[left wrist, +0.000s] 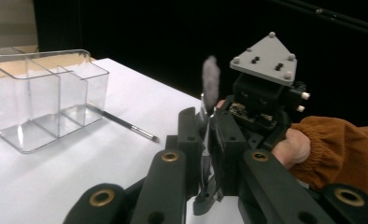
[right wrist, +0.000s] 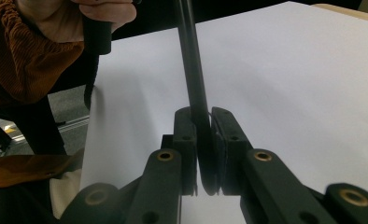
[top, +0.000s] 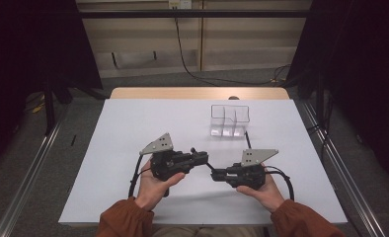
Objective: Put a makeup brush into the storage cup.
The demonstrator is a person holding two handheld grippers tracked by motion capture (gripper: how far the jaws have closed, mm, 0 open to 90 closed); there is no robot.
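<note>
Jaws of left hand-held gripper (left wrist: 205, 140) and right hand-held gripper (right wrist: 204, 140) both clamp one slim black makeup brush (right wrist: 191, 60), held between them over the white worktop (top: 133, 128). Fuzzy grey tip (left wrist: 211, 81) points up. Clear three-bay plastic organizer (top: 229, 120) stands beyond, second brush (left wrist: 128, 127) lying beside.

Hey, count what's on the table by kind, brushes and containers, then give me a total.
Makeup brushes: 2, one held between both grippers, one lying beside the clear organizer
Clear organizers: 1
Total: 3
</note>
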